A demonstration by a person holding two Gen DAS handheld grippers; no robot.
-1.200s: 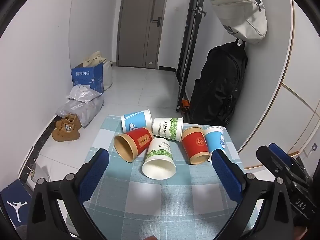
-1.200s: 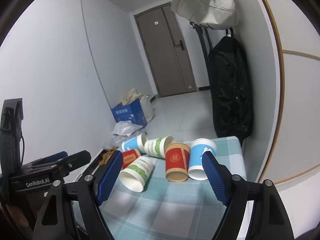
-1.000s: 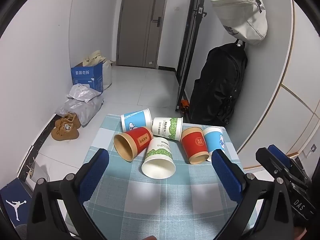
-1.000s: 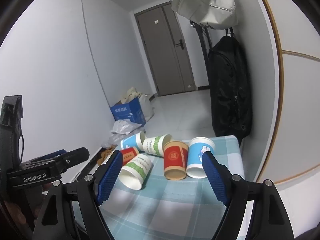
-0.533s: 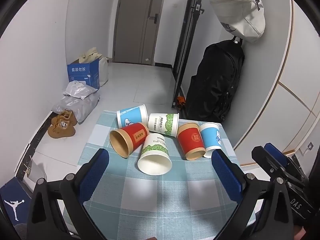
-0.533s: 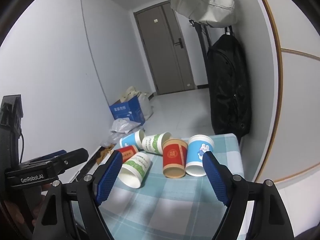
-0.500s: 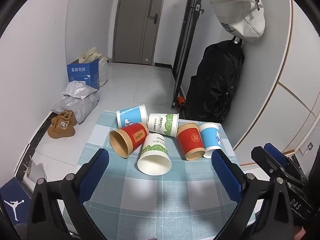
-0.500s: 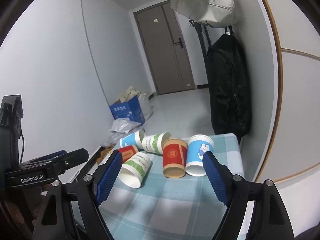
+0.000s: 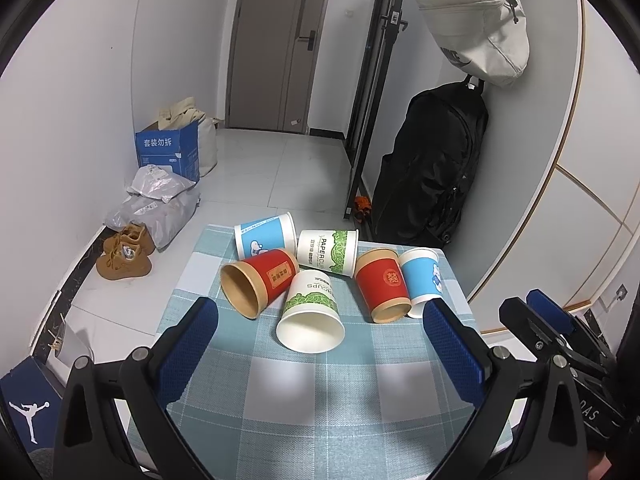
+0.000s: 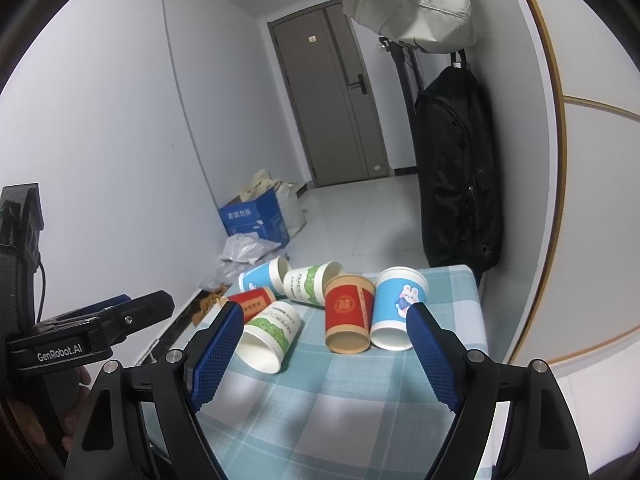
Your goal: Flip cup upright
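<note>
Several paper cups lie on their sides in a cluster on the far half of a small table with a blue-checked cloth (image 9: 328, 396). Nearest is a white-and-green cup (image 9: 313, 312) (image 10: 270, 334), mouth toward me. A red-and-kraft cup (image 9: 258, 280) lies to its left, another red cup (image 9: 383, 285) (image 10: 347, 312) and a blue rabbit cup (image 9: 421, 278) (image 10: 396, 308) to its right. A blue cup (image 9: 265, 235) and a green-leaf cup (image 9: 328, 253) lie behind. My left gripper (image 9: 320, 320) and right gripper (image 10: 324, 322) are open and empty, hovering short of the cups.
The table's edges drop to a tiled floor. A black backpack (image 9: 432, 168) and a white bag (image 9: 476, 28) hang on the right wall. A blue box (image 9: 168, 152), plastic bags (image 9: 156, 200) and brown shoes (image 9: 124, 256) sit on the floor at left.
Both grippers have shifted slightly, so the cups sit a little higher and farther in both views. The cups have not moved. Both jaws stay open.
</note>
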